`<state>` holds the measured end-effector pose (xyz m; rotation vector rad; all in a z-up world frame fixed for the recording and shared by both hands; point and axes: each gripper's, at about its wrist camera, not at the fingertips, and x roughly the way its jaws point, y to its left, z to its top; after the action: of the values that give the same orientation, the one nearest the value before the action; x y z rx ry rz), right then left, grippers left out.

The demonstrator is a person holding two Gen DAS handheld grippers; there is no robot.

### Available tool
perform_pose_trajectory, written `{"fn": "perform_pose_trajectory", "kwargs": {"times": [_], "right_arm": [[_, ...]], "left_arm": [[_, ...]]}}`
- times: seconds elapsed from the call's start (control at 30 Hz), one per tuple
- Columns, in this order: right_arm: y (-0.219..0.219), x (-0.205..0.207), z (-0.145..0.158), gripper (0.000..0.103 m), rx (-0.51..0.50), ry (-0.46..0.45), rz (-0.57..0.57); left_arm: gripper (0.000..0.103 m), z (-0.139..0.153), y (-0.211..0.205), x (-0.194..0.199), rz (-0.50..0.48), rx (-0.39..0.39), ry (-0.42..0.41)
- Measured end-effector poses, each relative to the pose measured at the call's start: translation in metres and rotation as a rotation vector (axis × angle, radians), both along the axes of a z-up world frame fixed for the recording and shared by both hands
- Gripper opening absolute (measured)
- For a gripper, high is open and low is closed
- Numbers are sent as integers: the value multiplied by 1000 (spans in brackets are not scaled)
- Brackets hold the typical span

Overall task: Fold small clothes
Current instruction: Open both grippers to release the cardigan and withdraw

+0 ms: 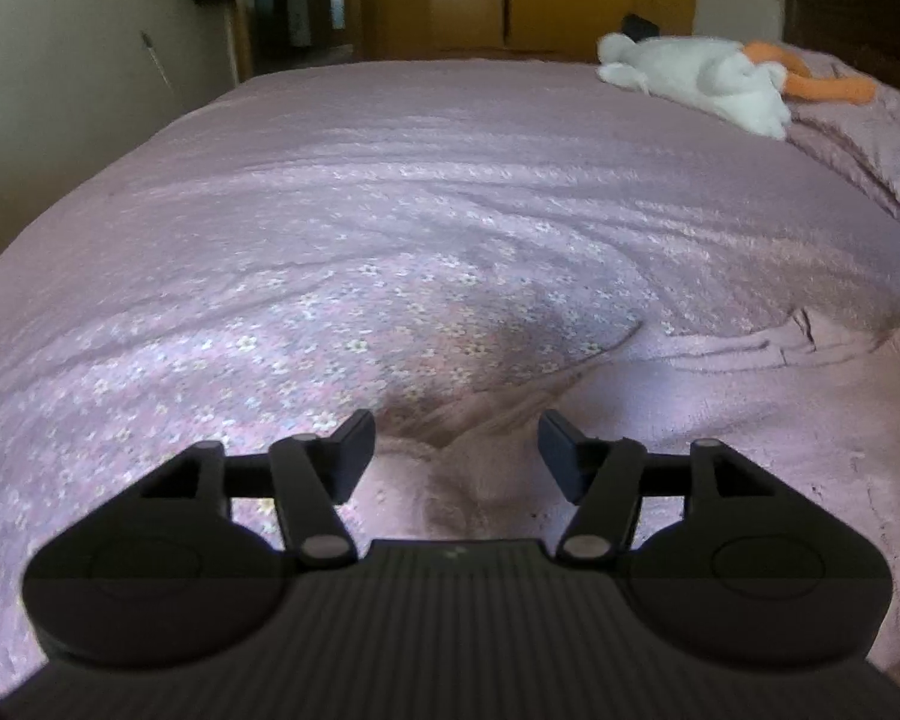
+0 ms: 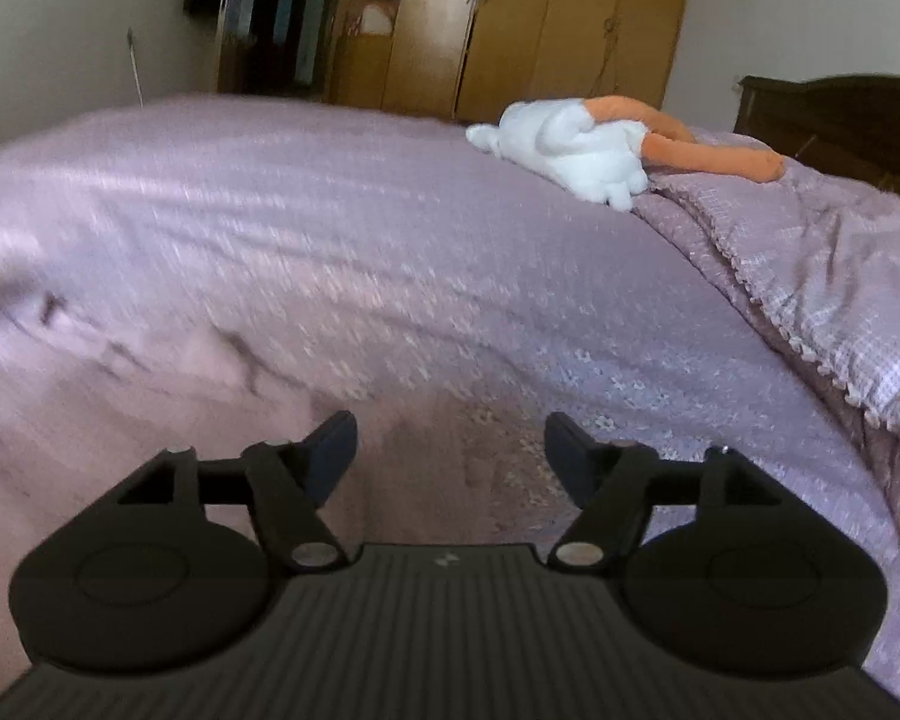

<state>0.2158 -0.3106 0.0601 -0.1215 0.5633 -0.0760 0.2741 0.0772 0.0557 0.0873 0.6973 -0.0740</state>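
Across the lilac floral bedspread (image 1: 342,210) a pink garment (image 1: 720,420) lies flat for folding, while left gripper (image 1: 456,456) and right gripper (image 2: 450,456) hover with jaws spread, empty, apparently ready to pinch its edges.

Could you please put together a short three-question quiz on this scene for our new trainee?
1. True or false: the left gripper is shut on the pink garment.
2. Multiple choice: where does the white and orange plush toy lie? A) on the floor, B) on the far part of the bed, near the headboard, C) between the right gripper's fingers.
3. Fill in: the right gripper is ____, with nothing between its fingers.

Key:
1. False; its fingers stand apart over the garment.
2. B.
3. Open.
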Motion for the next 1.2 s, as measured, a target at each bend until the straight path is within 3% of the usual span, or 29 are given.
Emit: {"fn": "perform_pose_trajectory", "kwargs": {"times": [0.17, 0.27, 0.33, 0.4, 0.57, 0.67, 0.83, 0.9, 1.07, 1.2], "right_arm": [[14, -21, 4, 83, 91, -20, 49], [24, -21, -11, 84, 57, 0, 79], [29, -19, -27, 84, 39, 30, 82], [29, -22, -41, 86, 55, 26, 73], [20, -19, -46, 91, 120, 22, 51], [21, -19, -46, 91, 110, 24, 50], [23, -17, -36, 91, 128, 41, 31], [26, -17, -26, 91, 176, 44, 27], [57, -9, 13, 91, 299, 14, 149], [93, 2, 22, 91, 291, 13, 232]], "left_arm": [[62, -10, -8, 19, -10, 7, 23], [60, -16, -10, 27, -30, -29, 60], [50, -20, -9, 28, -35, -61, 84], [49, -23, -5, 27, -40, -110, 102], [50, -21, 3, 7, -114, -237, 47], [50, -19, -5, -6, -175, -234, 28], [51, -19, -19, -18, -259, -217, -10], [51, -16, -17, -18, -262, -251, -13], [50, -12, -19, -24, -326, -292, -5], [49, -14, -21, -25, -321, -300, -18]]}}
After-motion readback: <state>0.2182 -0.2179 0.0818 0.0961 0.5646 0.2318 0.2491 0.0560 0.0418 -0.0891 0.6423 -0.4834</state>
